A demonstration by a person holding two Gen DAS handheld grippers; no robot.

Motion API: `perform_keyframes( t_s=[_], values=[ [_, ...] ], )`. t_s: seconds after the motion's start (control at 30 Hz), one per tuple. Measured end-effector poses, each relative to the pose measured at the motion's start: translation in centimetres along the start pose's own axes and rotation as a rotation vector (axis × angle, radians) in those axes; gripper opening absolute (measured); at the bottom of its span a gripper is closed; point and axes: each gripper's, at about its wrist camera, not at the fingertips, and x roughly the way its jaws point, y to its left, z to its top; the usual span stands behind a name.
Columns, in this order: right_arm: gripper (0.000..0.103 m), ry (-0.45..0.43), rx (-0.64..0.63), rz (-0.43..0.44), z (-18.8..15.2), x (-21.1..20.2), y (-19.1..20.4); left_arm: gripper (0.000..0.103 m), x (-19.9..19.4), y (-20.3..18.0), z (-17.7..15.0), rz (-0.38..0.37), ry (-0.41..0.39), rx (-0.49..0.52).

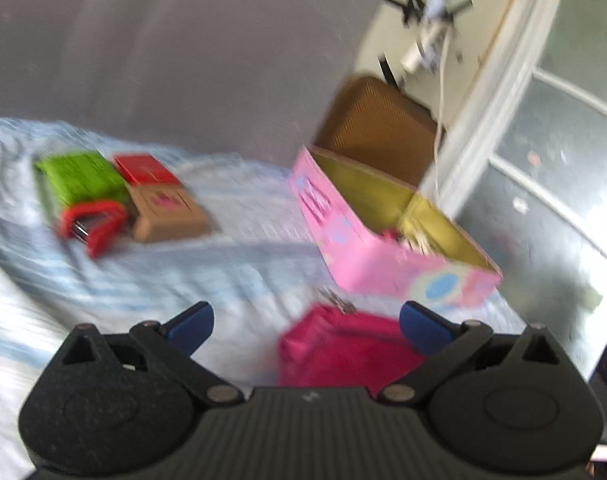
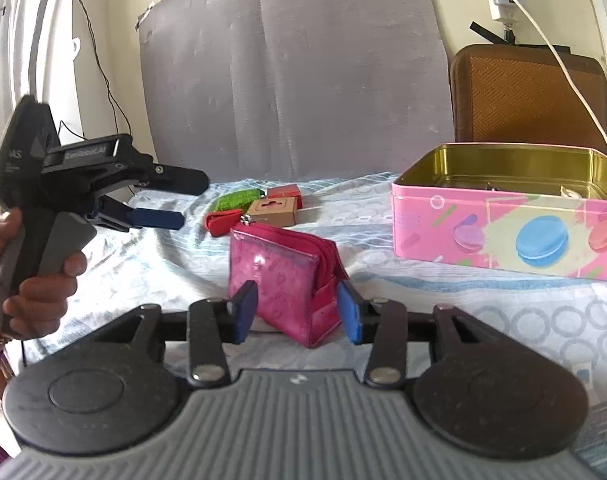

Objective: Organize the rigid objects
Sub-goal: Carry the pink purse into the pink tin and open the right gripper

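Note:
A pink zip purse [image 2: 281,276] stands upright on the bed, between the fingers of my right gripper [image 2: 297,310]. The jaws are open around it, pads close to its sides. It also shows blurred in the left wrist view [image 1: 343,350]. My left gripper [image 1: 305,326] is open and empty above the bed; in the right wrist view [image 2: 159,200] it hovers at the left, held in a hand. An open pink tin [image 2: 507,220] with gold inside stands at the right, also in the left wrist view [image 1: 367,240]. It holds some small items.
At the back of the bed lie a green pouch [image 2: 235,200], a red peeler-like tool [image 2: 223,222], a brown cardboard box [image 2: 273,212] and a red box [image 2: 285,192]. A grey board leans on the wall. A brown case [image 2: 523,96] stands behind the tin.

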Motion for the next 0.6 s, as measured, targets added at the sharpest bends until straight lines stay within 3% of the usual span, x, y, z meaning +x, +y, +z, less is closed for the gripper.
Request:
perform_keyframes(
  t_s=[0.07, 0.1, 0.13, 0.17, 0.2, 0.23, 0.4, 0.6],
  values=[
    [0.047, 0.022, -0.015, 0.006, 0.2, 0.6, -0.2, 0.102, 1.4, -0.6, -0.5, -0.01, 0.036, -0.003],
    [0.047, 0.033, -0.024, 0.012, 0.2, 1.0, -0.3, 0.097, 2.1, -0.9, -0.7, -0.023, 0.054, -0.005],
    [0.047, 0.045, -0.034, 0.018, 0.3, 1.4, -0.3, 0.085, 2.7, -1.2, -0.9, -0.039, 0.077, -0.002],
    [0.046, 0.057, -0.043, 0.033, 0.3, 1.9, -0.3, 0.084, 3.4, -1.5, -1.0, -0.06, 0.102, -0.001],
    [0.037, 0.065, -0.053, 0.046, 0.4, 2.3, -0.2, 0.083, 3.6, -2.0, -1.1, -0.039, 0.099, 0.012],
    [0.03, 0.057, -0.073, 0.015, 0.5, 2.6, 0.0, 0.083, 3.8, -2.7, -0.9, -0.018, 0.093, 0.038],
    [0.029, -0.032, -0.062, 0.006, 2.3, 1.7, -1.1, 0.083, 2.7, -4.8, 1.2, -0.028, 0.01, 0.1],
    [0.029, -0.156, -0.161, -0.075, 5.3, 0.3, -2.1, 0.084, 4.0, -8.5, 5.1, -0.04, -0.071, 0.189]
  ],
)
